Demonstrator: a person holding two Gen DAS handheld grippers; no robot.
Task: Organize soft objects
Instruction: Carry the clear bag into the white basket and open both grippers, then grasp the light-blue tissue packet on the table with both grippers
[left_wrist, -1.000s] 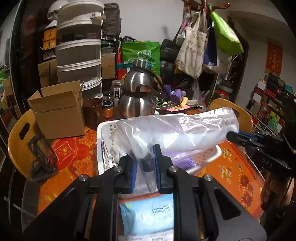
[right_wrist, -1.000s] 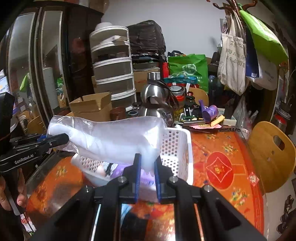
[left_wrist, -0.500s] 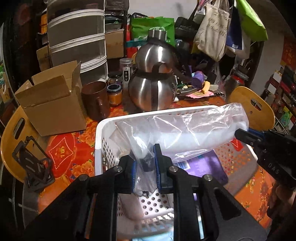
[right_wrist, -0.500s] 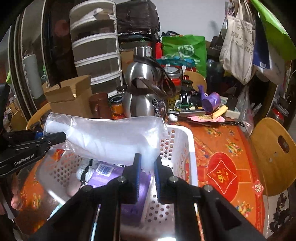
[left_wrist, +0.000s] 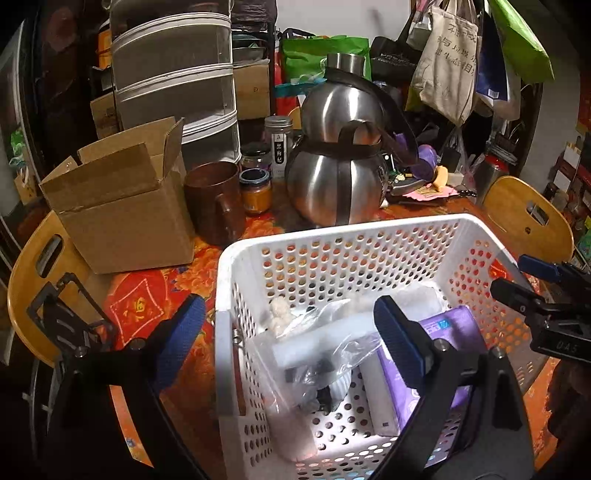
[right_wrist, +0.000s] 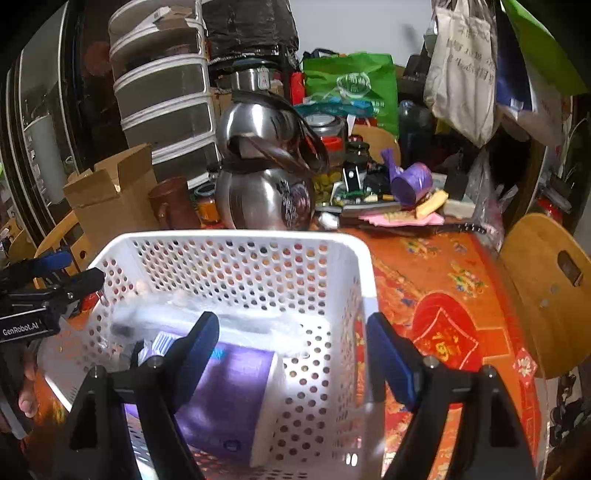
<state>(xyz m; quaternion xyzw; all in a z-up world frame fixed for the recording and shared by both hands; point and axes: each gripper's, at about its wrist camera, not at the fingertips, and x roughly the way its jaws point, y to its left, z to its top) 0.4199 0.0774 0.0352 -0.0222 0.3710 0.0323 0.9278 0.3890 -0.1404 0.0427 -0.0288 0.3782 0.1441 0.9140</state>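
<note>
A white perforated basket (left_wrist: 332, 236) (right_wrist: 236, 236) stands on the orange-red table. Inside it lie a clear plastic bag with a white soft item (left_wrist: 317, 339) (right_wrist: 236, 325), a purple pack (left_wrist: 450, 332) (right_wrist: 229, 391) and a pinkish item (left_wrist: 291, 432). My left gripper (left_wrist: 291, 339) is open and empty, hanging over the basket's left rim. My right gripper (right_wrist: 295, 347) is open and empty over the basket's right part. Each gripper shows at the edge of the other's view.
Behind the basket stand a steel kettle (left_wrist: 336, 177) (right_wrist: 262, 184), a brown mug (left_wrist: 214, 199), jars (left_wrist: 255, 192) and an open cardboard box (left_wrist: 122, 206). Wooden chairs sit at the left (left_wrist: 26, 280) and right (right_wrist: 546, 280). Bags hang at the back right (left_wrist: 450, 62).
Both grippers have opened and let go of the plastic bag, which now lies in the basket. Both have moved forward and down over the basket.
</note>
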